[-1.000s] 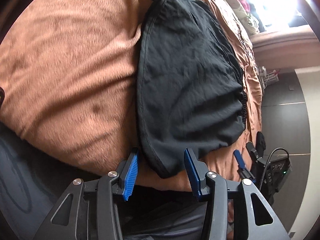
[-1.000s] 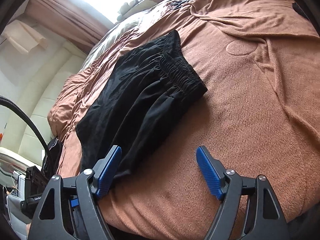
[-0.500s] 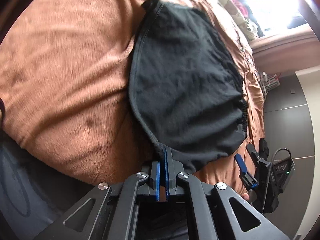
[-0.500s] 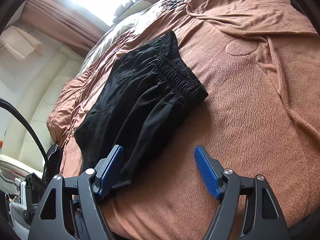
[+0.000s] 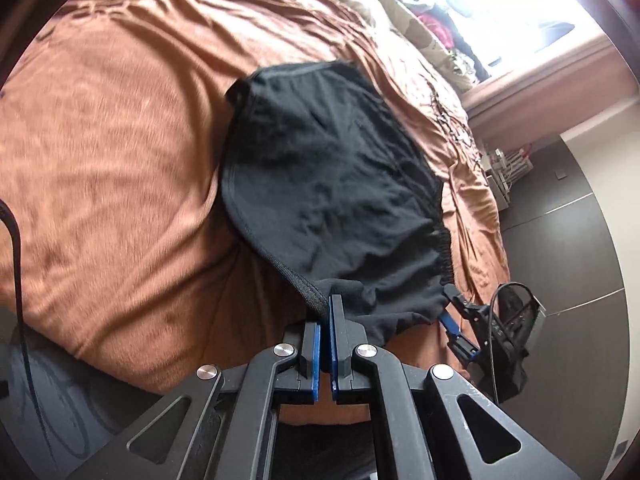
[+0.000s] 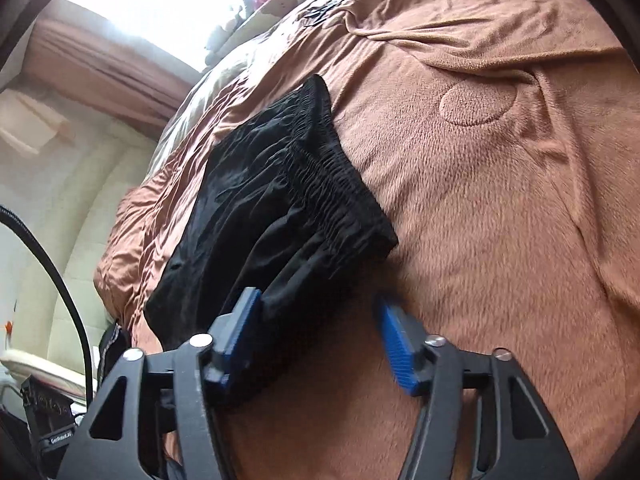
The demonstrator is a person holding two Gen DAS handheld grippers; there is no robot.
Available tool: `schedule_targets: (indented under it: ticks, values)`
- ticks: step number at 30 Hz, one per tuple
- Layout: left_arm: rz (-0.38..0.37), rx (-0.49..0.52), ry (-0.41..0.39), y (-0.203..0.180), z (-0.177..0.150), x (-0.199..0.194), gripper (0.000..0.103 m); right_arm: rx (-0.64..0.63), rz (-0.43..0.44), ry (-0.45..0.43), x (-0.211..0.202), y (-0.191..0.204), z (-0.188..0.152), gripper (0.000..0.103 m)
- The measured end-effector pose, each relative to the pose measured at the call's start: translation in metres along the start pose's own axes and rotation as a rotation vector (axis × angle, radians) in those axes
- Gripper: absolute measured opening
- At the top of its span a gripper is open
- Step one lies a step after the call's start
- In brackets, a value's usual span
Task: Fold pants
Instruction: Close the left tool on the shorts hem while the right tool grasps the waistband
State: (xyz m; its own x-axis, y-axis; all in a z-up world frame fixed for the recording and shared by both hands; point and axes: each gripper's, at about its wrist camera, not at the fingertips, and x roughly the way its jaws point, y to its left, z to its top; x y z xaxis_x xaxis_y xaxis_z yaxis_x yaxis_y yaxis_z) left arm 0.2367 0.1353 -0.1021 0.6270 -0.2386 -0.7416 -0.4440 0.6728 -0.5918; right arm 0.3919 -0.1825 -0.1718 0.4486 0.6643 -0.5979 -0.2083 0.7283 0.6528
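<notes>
In the left wrist view, the left gripper (image 5: 325, 308) is seen with its jaws clamped together on the near hem corner of the black pants (image 5: 336, 184), which is raised slightly off the brown blanket (image 5: 112, 168). In the right wrist view, the right gripper (image 6: 316, 320) is seen with its jaws apart, having just been closing; the near edge of the pants (image 6: 276, 216) lies between them, unpinched. Farther off, the pants are spread flat on the bed, the gathered waistband (image 6: 332, 168) at 1 side.

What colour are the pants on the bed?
Black pants, clearest in the left wrist view.
</notes>
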Motion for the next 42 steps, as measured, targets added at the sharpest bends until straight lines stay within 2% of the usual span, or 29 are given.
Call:
schedule_targets:
  ticks: [1, 3, 6, 13, 23, 34, 42]
  values:
    - [-0.004, 0.005, -0.005, -0.002, 0.003, -0.002, 0.003, 0.004, 0.003, 0.002, 0.002, 0.001, 0.002, 0.043]
    - [-0.013, 0.011, -0.019, -0.005, 0.008, -0.006, 0.003, -0.001, 0.003, 0.004, 0.005, 0.004, 0.007, 0.020]
    - [-0.026, 0.022, -0.036, -0.012, 0.016, -0.011, 0.003, -0.021, -0.001, -0.004, 0.001, 0.012, 0.008, 0.013]
    - [-0.055, 0.041, -0.085, -0.020, 0.039, -0.026, 0.003, -0.084, 0.017, -0.048, -0.015, 0.036, 0.011, 0.012]
    - [-0.071, 0.074, -0.125, -0.037, 0.075, -0.033, 0.003, -0.117, 0.046, -0.083, -0.021, 0.048, 0.026, 0.012]
    - [-0.074, 0.075, -0.140, -0.041, 0.126, -0.025, 0.003, -0.135, 0.036, -0.103, -0.013, 0.076, 0.045, 0.012]
    - [-0.078, 0.049, -0.145, -0.039, 0.160, -0.005, 0.003, -0.142, 0.023, -0.096, 0.007, 0.090, 0.066, 0.012]
